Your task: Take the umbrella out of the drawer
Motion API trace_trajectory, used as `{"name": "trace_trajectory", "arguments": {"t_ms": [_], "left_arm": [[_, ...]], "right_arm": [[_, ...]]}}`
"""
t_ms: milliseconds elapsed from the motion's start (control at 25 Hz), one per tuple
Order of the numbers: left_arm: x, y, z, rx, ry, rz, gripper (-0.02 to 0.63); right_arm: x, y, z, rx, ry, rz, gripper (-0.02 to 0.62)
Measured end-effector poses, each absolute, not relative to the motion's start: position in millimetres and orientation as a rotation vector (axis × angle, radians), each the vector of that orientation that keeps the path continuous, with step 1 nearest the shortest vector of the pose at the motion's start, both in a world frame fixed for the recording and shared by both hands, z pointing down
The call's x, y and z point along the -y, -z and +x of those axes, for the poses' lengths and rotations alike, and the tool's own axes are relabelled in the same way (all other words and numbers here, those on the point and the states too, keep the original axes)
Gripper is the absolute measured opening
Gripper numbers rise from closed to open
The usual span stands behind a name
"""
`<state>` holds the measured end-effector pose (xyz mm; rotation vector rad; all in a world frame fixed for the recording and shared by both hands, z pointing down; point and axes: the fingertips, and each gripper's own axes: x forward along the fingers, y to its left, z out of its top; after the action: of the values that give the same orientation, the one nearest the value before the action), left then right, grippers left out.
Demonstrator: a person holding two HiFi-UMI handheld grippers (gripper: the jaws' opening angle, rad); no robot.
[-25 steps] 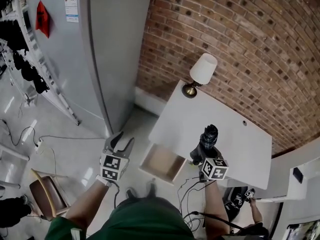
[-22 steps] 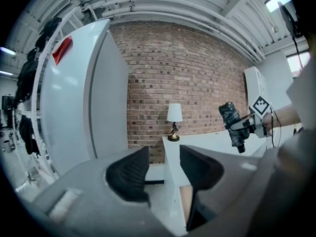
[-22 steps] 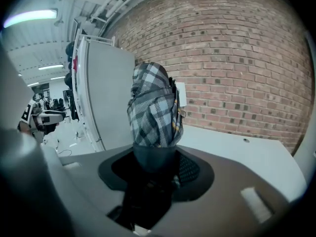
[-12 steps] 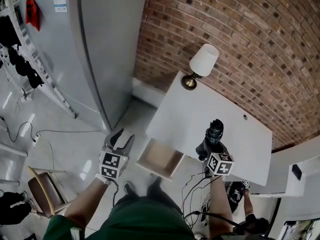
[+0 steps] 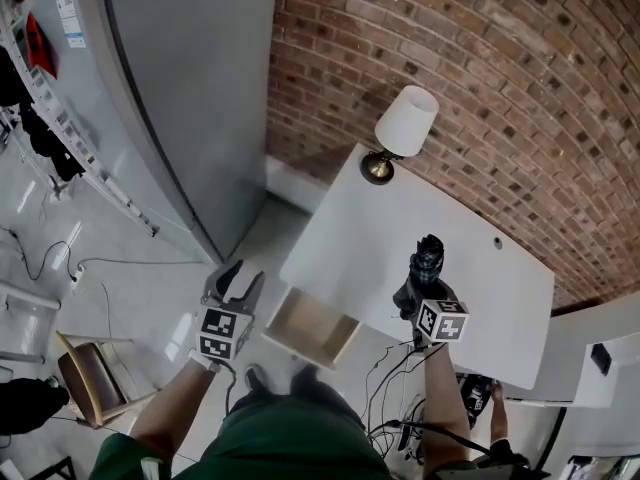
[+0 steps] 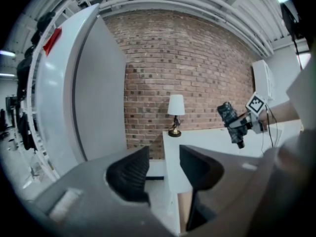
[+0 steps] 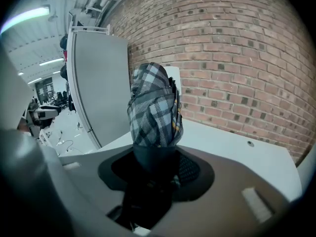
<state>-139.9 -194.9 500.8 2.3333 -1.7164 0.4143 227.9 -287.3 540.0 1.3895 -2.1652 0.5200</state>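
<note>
Head view, umbrella (image 5: 427, 258): folded, plaid, held upright over the white bench (image 5: 350, 238) and clear of the open drawer (image 5: 305, 326); nothing shows in the drawer, so I judge the taking-out done
Head view, right gripper (image 5: 413, 293): pinching the umbrella's dark lower end, with the plaid part standing up beyond the jaws
Head view, left gripper (image 5: 247, 275): spread and holding nothing, over the floor (image 5: 130, 268) to the left of the drawer, well apart from the umbrella
Head view, surroundings: a lamp (image 5: 404, 128) stands at the bench's far corner, against the brick wall (image 5: 480, 78)
Left gripper view, jaws: apart, with only floor and the bench edge showing between them
Left gripper view, umbrella: far off to the right, tilted, in the other gripper above the bench
Right gripper view, grip: jaws pressed on the dark collar just below the plaid cloth; the umbrella sits centred and rises away from the camera
Handling, judged: small and light, with a stiff core under soft, loose cloth that could slide or bunch under the pads
Where to hold, judged: the firm dark end where it is pinched now, not the cloth
</note>
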Motion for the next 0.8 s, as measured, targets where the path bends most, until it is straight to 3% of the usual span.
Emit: {"name": "trace_trajectory", "arguments": {"t_ms": [800], "left_arm": [[250.3,-535.1,-133.0,1.910,-0.463,2.062,0.190]], "right_arm": [[407.1,-670.7,260.3,1.946,-0.719,0.934,0.175]]}}
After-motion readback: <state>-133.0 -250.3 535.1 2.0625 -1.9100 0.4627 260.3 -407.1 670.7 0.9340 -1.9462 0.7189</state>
